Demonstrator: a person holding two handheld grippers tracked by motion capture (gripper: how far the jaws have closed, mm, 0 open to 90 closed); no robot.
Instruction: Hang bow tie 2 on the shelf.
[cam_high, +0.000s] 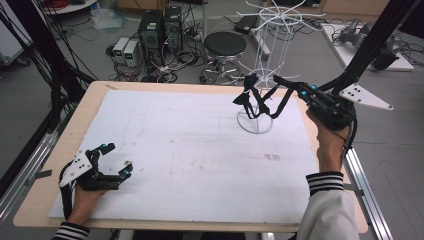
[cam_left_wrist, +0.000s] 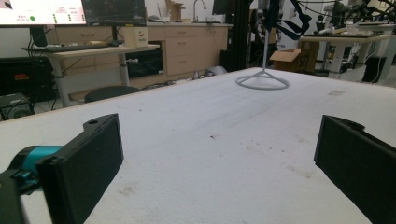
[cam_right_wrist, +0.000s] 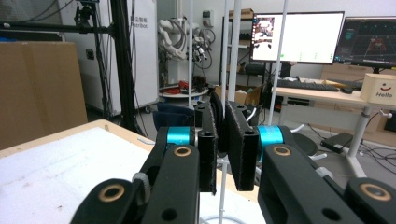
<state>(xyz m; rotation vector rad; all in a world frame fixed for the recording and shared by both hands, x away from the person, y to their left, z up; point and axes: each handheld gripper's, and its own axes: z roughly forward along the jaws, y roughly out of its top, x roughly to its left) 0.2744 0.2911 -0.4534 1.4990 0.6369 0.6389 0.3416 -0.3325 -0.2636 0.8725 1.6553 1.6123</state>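
The right claw (cam_high: 274, 86) is clamped on a dark strap (cam_high: 252, 100) hanging beside the white wire rack (cam_high: 260, 75) at the desk's (cam_high: 150, 145) far right — the left claw (cam_high: 116, 160), wide open and empty, rests well apart at the near left.

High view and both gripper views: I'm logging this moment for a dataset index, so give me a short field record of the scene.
surface: white foam sheet on a wooden table
stand: white wire rack, upright at the sheet's far right
item: dark strap hanging beside the rack's pole
left gripper: jaws wide apart, nothing between them, low at the sheet's near left
right gripper: raised at the rack, jaws closed on the strap
hands: one on each gripper, striped cuffs
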